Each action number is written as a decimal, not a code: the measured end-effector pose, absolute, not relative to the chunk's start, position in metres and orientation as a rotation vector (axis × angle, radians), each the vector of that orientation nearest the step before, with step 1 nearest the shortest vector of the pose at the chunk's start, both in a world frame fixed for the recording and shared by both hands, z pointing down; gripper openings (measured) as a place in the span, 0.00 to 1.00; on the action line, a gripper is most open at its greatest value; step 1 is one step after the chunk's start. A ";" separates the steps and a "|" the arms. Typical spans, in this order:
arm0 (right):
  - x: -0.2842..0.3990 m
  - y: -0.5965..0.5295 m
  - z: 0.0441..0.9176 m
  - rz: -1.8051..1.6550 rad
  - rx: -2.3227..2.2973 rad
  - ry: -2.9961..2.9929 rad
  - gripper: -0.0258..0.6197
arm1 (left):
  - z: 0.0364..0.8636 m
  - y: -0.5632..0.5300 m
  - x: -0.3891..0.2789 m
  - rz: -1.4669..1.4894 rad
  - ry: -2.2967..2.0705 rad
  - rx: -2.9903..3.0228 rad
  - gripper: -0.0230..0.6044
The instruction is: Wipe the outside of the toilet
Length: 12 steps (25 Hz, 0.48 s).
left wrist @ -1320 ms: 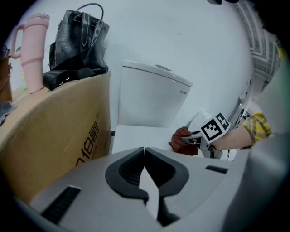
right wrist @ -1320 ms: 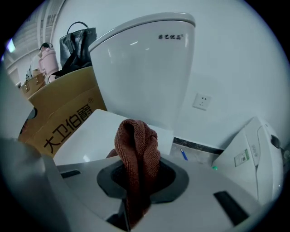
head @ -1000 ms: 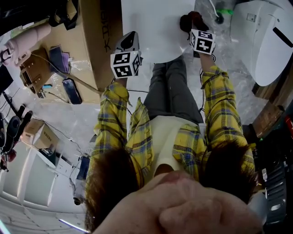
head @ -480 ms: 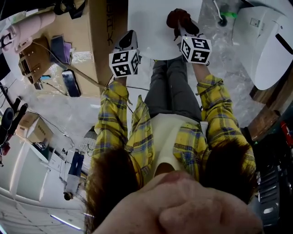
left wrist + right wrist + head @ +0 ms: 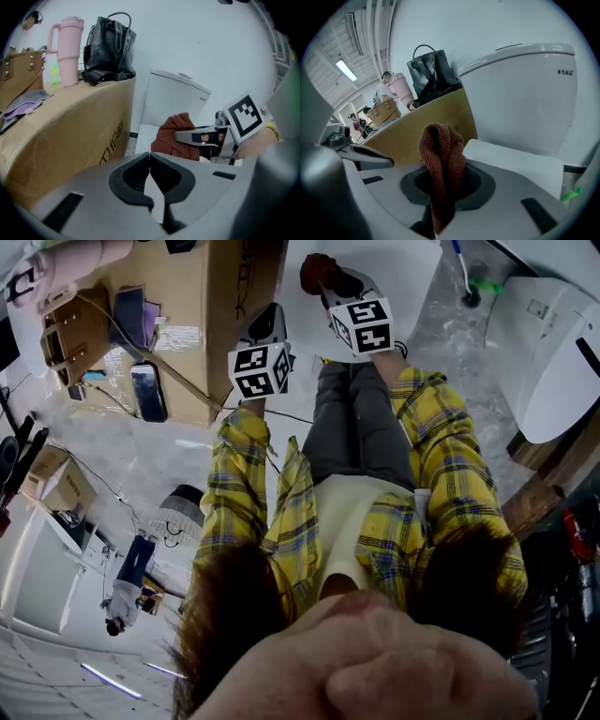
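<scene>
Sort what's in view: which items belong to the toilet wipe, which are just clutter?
Job:
- white ceramic toilet
- rust-brown terry cloth, clamped in right gripper
- left gripper, shut and empty

Clutter:
- brown cardboard box
- black leather handbag
- pink handled tumbler
- tan studded bag

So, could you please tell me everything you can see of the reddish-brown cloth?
The cloth is a rust-brown rag with a knitted, terry-like texture, bunched into a folded upright wad. The right hand-held gripper is shut on its lower part, so the rounded top sticks out beyond the jaws. It is held over the white toilet lid; whether it touches the lid cannot be told.
</scene>
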State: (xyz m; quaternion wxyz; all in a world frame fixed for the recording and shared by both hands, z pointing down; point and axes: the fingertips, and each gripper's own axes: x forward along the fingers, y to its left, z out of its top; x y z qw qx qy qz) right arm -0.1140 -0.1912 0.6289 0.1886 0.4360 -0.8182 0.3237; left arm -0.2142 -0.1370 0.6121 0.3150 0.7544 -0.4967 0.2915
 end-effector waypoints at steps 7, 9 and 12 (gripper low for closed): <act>-0.145 -0.202 0.655 0.967 1.166 -2.293 0.17 | 0.616 -0.134 -0.224 0.746 -1.334 1.955 0.05; -0.150 -0.202 0.665 1.009 1.143 -2.287 0.17 | 0.618 -0.133 -0.224 0.753 -1.329 1.957 0.05; -0.147 -0.198 0.688 1.038 1.125 -2.220 0.17 | 0.619 -0.131 -0.222 0.757 -1.316 1.961 0.05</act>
